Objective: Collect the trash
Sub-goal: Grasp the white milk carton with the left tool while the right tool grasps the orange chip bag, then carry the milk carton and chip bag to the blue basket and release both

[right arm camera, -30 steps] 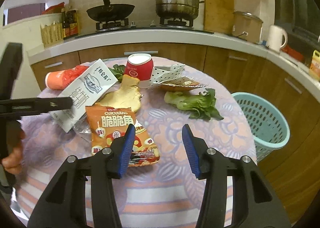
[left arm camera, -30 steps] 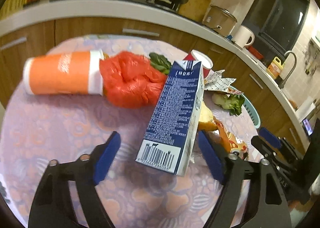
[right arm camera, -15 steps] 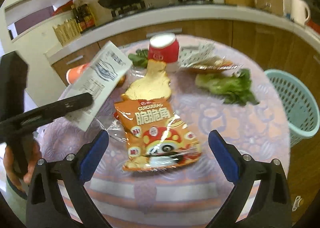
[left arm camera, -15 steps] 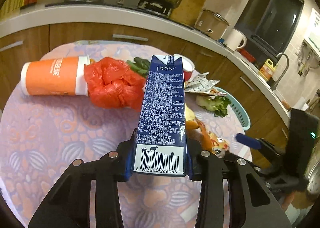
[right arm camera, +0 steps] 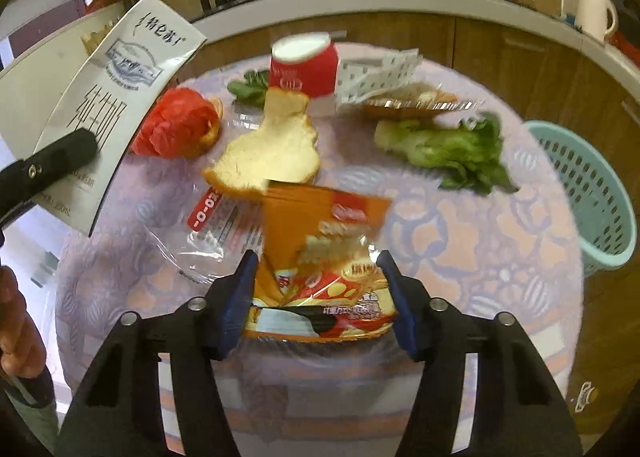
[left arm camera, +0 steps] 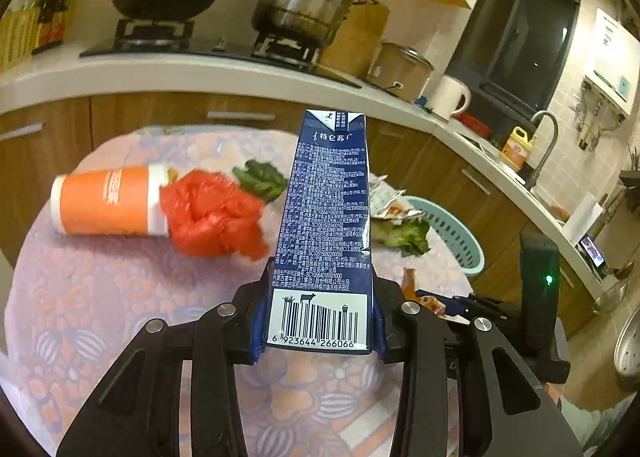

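My left gripper [left arm camera: 318, 321] is shut on a blue and white milk carton [left arm camera: 326, 217] and holds it upright above the table; the carton also shows at the left of the right wrist view [right arm camera: 116, 97]. My right gripper [right arm camera: 318, 293] has its jaws against both sides of an orange snack bag [right arm camera: 320, 261], which is crumpled and lifted at its near end. A teal basket [right arm camera: 592, 197] stands off the table's right edge. It also shows in the left wrist view [left arm camera: 452, 229].
On the flowered tablecloth [right arm camera: 460, 237] lie a red plastic bag [right arm camera: 176, 129], an orange cup [left arm camera: 108, 201], a red cup [right arm camera: 304, 69], peel [right arm camera: 272, 149], lettuce [right arm camera: 448, 145], a paper wrapper [right arm camera: 384, 81] and clear film [right arm camera: 216, 229]. A kitchen counter curves behind.
My left gripper closed on the milk carton and raised it upright. My right gripper opened wide, moved onto the snack bag and closed on it, bunching the bag.
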`<state>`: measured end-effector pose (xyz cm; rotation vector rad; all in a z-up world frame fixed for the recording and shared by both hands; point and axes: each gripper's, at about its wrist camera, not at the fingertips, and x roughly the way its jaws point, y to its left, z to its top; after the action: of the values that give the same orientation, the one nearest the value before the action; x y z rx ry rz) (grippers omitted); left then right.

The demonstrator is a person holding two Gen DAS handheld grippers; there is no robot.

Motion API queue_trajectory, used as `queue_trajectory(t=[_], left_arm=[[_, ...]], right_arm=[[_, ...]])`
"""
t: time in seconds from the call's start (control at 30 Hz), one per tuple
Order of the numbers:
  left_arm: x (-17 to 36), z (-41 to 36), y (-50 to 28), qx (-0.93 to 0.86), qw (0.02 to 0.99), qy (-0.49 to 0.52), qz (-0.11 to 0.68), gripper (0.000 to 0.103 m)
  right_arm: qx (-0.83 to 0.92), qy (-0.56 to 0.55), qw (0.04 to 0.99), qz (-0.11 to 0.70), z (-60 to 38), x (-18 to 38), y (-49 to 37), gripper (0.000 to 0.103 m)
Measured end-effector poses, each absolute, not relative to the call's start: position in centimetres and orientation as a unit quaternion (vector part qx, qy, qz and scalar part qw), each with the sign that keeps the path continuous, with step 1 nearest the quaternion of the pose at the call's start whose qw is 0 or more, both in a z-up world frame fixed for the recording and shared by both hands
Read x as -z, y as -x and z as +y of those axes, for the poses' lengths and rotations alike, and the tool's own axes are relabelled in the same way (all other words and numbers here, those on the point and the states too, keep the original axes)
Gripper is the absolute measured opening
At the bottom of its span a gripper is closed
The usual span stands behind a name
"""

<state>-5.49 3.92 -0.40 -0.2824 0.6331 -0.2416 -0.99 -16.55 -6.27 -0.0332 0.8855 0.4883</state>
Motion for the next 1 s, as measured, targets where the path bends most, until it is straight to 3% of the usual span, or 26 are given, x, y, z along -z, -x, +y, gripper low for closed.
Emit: queue_trajectory(t=[0.17,0.33,0.77,1.0], left_arm=[[-0.9,2.2,4.5,0.130,0.936,0.127,0.302,0.037],[-2.2,-0.1,2.7,0.138,0.939,0.115,0.293,0.037],[-5.6,-8.2,-3.7,0.180,0.938,0.083,0.284,0.037],[-4.2,-15.8,-9.5,0.217,0.920,0.064,0.319,0.037]], right_arm=[[-0.236,0.032,0.887,0.396,-17.4,5.7,2.0,0.041],[-0.249,0.029,0.899,0.359,-18.7,3.1,2.2,0.035],[-0.185,-0.001,0.940,0.287,-26.5,-2.4,-1.0,0.034],[-0.093,-0.019,0.952,0.291,-34.6,-1.6,-5.9,0.034]])
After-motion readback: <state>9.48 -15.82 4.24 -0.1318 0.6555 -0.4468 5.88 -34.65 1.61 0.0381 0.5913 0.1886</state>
